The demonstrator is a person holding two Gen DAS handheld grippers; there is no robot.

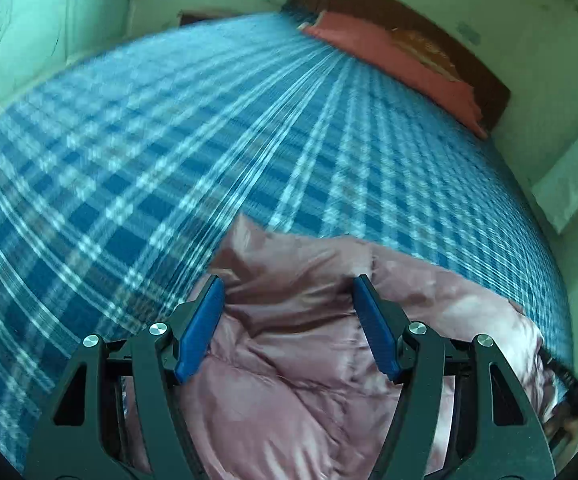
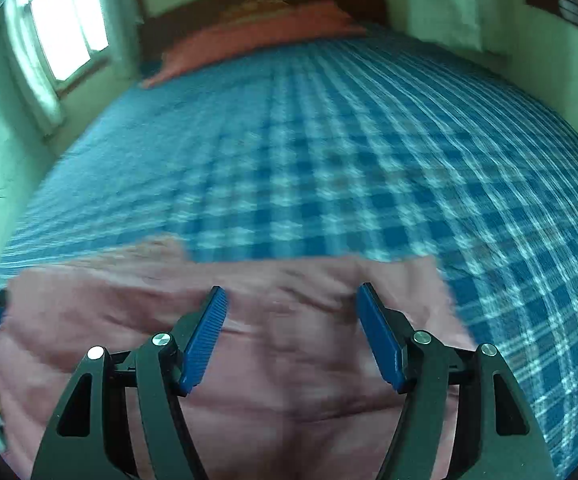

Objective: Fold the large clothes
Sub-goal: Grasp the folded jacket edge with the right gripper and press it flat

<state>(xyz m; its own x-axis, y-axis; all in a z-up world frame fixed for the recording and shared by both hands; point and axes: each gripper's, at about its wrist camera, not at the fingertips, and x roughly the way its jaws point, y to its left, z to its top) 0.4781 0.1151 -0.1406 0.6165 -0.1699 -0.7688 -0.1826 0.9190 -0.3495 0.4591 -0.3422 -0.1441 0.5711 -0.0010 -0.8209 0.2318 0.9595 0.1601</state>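
Here, in the left wrist view, we see our left gripper (image 1: 287, 292) with its jaws spread and nothing pinched, hanging over a pink padded jacket (image 1: 289, 360) that lies crumpled at the near edge of a bed (image 1: 169, 160) with a blue checked cover. In the right wrist view, our right gripper (image 2: 291, 300) also has spread, empty jaws above the same jacket (image 2: 289, 380). The jacket looks soft, puffy and slippery; we judge an edge or hem the surest hold.
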